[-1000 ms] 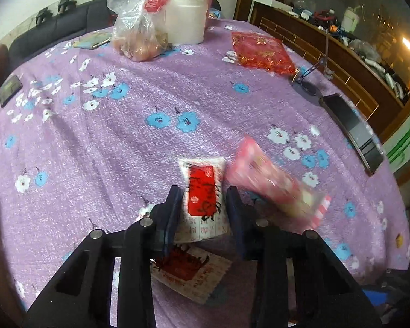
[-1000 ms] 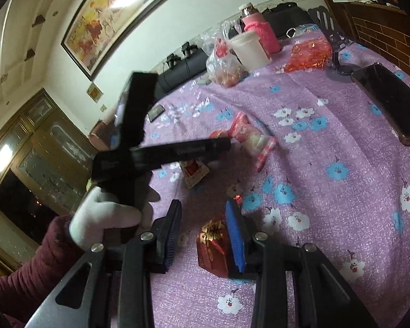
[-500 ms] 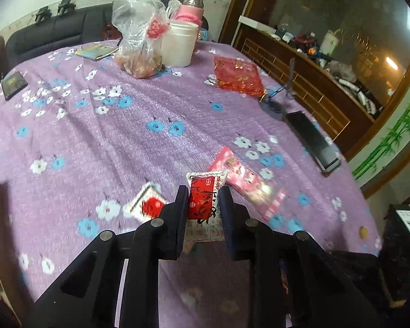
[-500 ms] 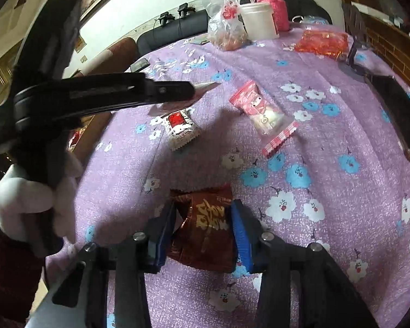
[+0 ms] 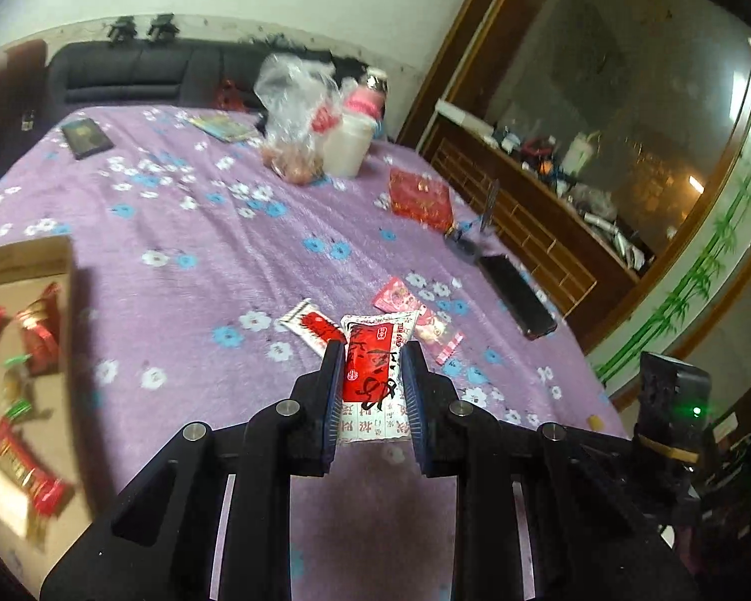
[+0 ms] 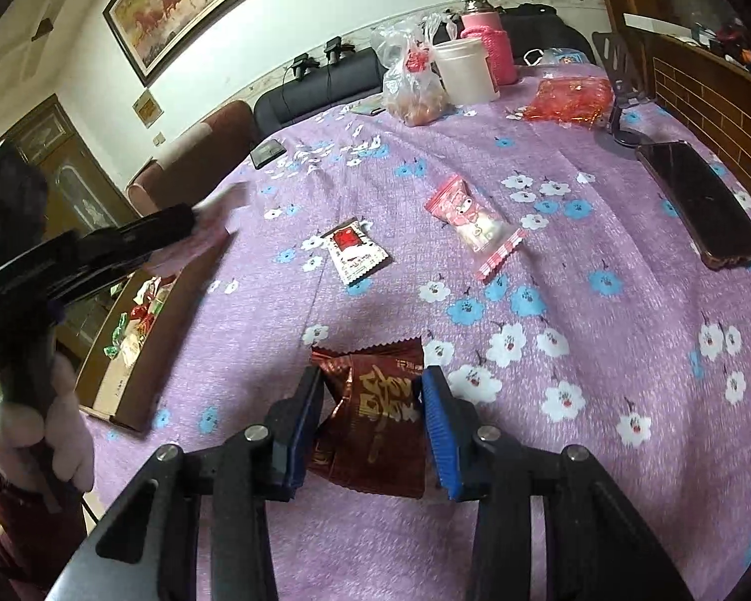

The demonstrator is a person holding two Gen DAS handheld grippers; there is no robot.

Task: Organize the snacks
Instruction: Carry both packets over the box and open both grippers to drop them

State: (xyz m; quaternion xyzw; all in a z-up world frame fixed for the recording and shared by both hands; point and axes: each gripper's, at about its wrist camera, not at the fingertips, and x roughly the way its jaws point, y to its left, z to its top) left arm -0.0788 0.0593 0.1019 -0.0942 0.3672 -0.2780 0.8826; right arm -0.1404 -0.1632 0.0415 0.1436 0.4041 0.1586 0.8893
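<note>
Left gripper (image 5: 370,380) now lifted, clamped on white-red foil packet (image 5: 373,375), heading toward cardboard box (image 5: 30,255) at tabletop's left edge; right gripper (image 6: 370,400) grips crinkled dark-red snack bag (image 6: 375,415), lifted for boxing.

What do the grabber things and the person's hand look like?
Both grippers, left and right, are black angular frames with silver bolts and ribbed blue finger pads. The person's hand wears a pale glove, with a dark maroon sleeve below.

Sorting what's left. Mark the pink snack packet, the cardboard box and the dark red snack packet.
pink snack packet (image 6: 468,220), right wrist view, middle of the wrapper.
cardboard box (image 6: 175,310), right wrist view, its side wall.
dark red snack packet (image 6: 375,410), right wrist view, its printed front.
</note>
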